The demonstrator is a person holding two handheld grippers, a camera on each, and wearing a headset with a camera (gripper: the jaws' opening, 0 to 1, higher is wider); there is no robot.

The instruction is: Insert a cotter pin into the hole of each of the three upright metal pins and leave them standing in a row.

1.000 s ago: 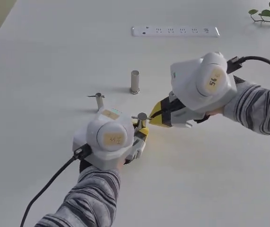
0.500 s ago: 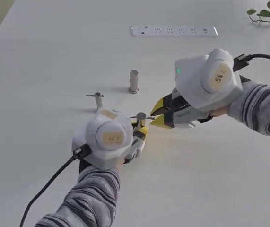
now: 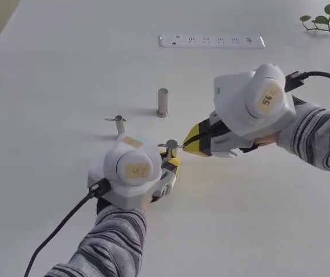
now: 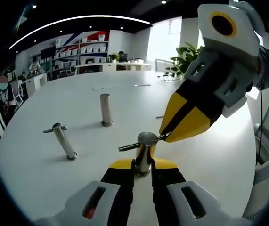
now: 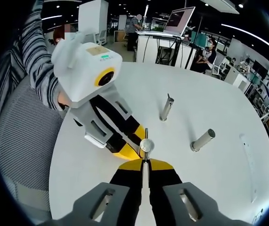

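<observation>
Three metal pins stand on the white table. My left gripper is shut on the middle pin, low on its shaft. A cotter pin runs through the hole under that pin's head. My right gripper is shut on the cotter pin's near end, with its yellow tips right beside the pin head. The left pin carries a cotter pin across its top. The far pin stands bare.
A white power strip lies at the back of the table. A green plant sits at the far right corner. Black cables trail from both grippers. An office with desks and people shows behind the table in the right gripper view.
The right gripper has shifted slightly to the right and rolled a little, its tips staying at the cotter pin. The left gripper keeps its hold on the middle pin.
</observation>
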